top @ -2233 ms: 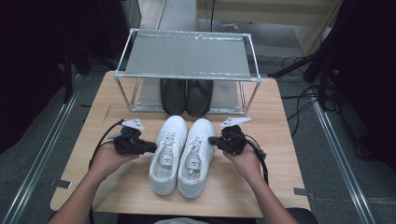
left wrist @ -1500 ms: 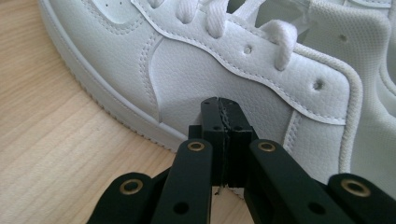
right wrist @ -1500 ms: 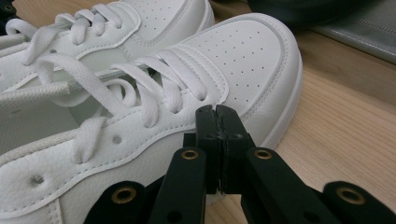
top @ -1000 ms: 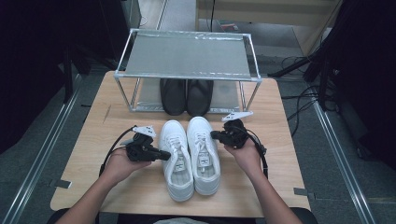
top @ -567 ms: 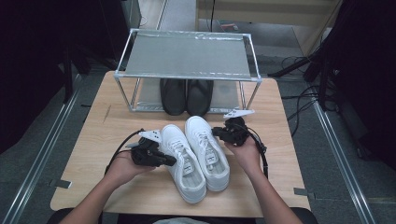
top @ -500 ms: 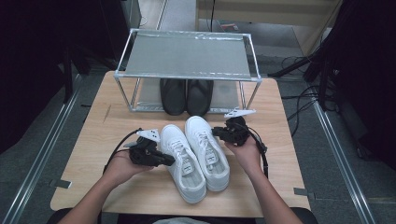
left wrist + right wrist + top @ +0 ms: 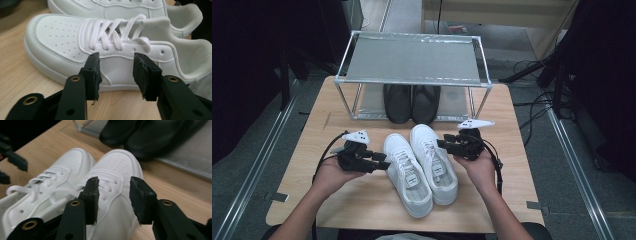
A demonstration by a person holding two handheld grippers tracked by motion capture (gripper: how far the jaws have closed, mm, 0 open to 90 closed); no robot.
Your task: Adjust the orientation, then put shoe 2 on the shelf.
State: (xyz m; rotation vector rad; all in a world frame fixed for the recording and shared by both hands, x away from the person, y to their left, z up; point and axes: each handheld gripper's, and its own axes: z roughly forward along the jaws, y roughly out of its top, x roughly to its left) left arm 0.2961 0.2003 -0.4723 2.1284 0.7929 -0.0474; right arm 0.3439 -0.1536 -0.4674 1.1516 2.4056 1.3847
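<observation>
A: Layout, largest first; wooden table (image 7: 512,165); metal shoe rack (image 7: 412,57) at its far edge, a pair of black shoes (image 7: 411,102) on the lower shelf; pair of white sneakers (image 7: 422,167) flat on the table just in front of the rack, side by side and touching, toes toward the rack, heels angled toward the person's right.

B: Grippers?

A: Left gripper (image 7: 382,161) just beside the outer flank of the left sneaker (image 7: 100,50); its jaws have just been opening; they stand apart, nothing between them, pads clear of the shoe. Right gripper (image 7: 443,145) at the outer side of the right sneaker (image 7: 117,185); jaws likewise just opened and empty, poised over the laces and outer edge.

B: Handling estimate?

A: Judged light; smooth leather-like upper, probably a little slippery under flat pads; sole stiff, tongue and collar soft; not fragile. The laces (image 7: 112,32) are loose and could snag.

B: Where to hold?

A: Best guess is the side wall at mid-shoe or the heel collar, one pad inside, one outside; the rim gives an edge to bite; toe box too broad and rounded for these jaws.
</observation>
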